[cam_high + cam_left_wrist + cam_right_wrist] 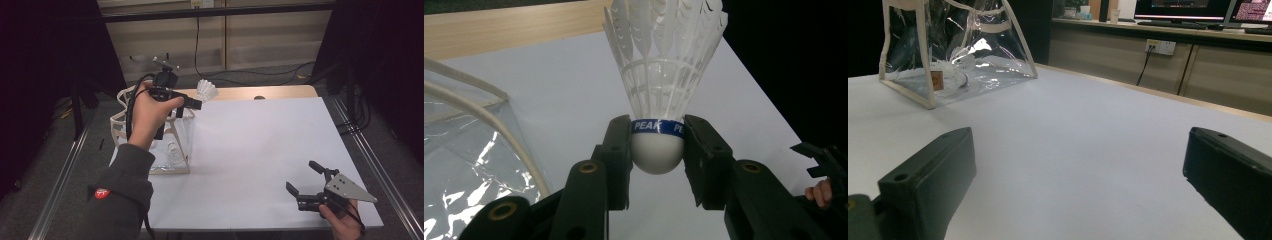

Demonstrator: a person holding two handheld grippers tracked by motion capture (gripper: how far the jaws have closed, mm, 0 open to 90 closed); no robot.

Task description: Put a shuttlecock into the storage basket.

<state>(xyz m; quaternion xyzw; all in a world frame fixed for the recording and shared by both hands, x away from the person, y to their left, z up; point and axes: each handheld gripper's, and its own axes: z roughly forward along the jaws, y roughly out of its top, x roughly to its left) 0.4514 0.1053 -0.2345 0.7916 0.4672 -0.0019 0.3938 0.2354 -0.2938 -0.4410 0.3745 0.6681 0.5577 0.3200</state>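
One white feathered shuttlecock with a blue band [658, 95] sits pinched by its cork in my left gripper [657, 150], feathers pointing away, raised just beside the clear plastic bag with cream trim [131, 131]. My right gripper [306, 179] rests spread, well apart from that bag.

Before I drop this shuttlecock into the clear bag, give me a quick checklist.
1. Grasp: left gripper fingers clamp the shuttlecock at its cork, blue band level: ok.
2. Feathers undamaged where seen: ok.
3. Shuttlecock over the clear bag opening: not ok; it is held beyond the bag's far edge.
4. Bag upright, mouth open: cannot tell for the mouth.
5. Right gripper open, resting low near the table's near right corner, away from the bag: ok.
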